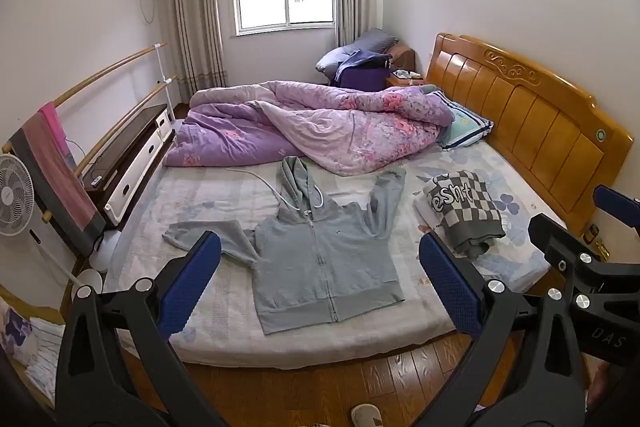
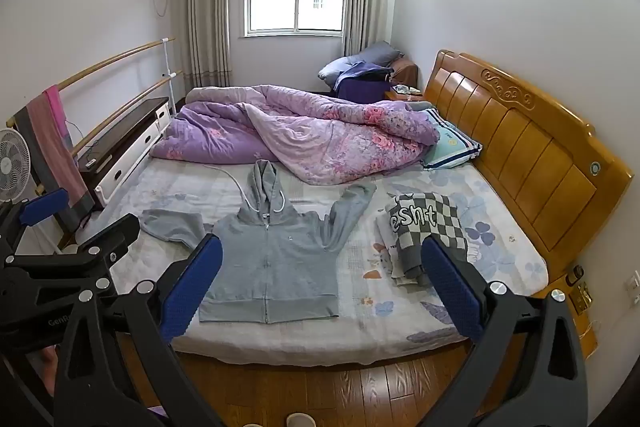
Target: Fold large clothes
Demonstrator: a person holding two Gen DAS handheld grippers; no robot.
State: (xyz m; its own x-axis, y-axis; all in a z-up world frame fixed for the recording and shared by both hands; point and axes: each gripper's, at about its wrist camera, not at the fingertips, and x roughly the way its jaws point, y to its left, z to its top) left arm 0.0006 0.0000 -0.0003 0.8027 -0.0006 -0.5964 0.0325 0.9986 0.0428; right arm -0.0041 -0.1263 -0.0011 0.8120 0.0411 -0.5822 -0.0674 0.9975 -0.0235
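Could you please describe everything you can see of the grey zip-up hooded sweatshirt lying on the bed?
The grey zip-up hooded sweatshirt looks like soft fleece cotton, with a ribbed hem and cuffs. It lies flat, front up and zipped closed, on the floral bed sheet, hem toward the near mattress edge. Its hood points toward the purple floral quilt, with white drawstrings hanging at the neck. One sleeve spreads sideways; the other angles up toward the quilt. It is unfolded, and neither gripper touches it.

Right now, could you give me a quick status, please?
Both grippers, left and right, open, empty. Grey hoodie flat, unfolded. Folded stack beside it, clear.
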